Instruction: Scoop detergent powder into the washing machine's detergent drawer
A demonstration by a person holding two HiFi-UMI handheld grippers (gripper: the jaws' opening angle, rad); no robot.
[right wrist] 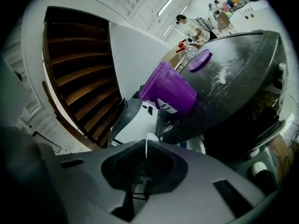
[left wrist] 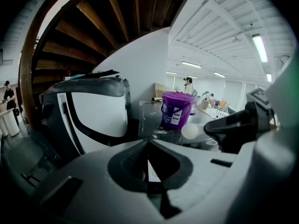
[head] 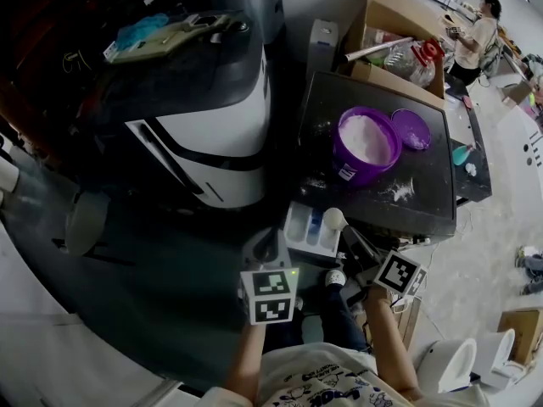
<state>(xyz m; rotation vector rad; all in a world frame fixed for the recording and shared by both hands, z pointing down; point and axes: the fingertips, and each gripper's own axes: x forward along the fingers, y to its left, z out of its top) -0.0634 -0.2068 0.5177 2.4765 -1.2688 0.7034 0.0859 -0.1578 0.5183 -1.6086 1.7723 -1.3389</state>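
Aim hinges on the scoop (head: 333,219): its round bowl sits just ahead of the right tongs (head: 349,240), which pinch its handle in line with them, right over the open drawer (head: 303,225). The left tongs (head: 270,251), alongside, are closed on what looks like the drawer's near wall.

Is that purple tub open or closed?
Open: the purple plastic tub shows white powder inside, its round purple lid lying beside it on the black tabletop.

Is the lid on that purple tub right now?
No, the round purple plastic tub stands open with white powder showing, and its flat purple lid lies beside it on the dark machine top.
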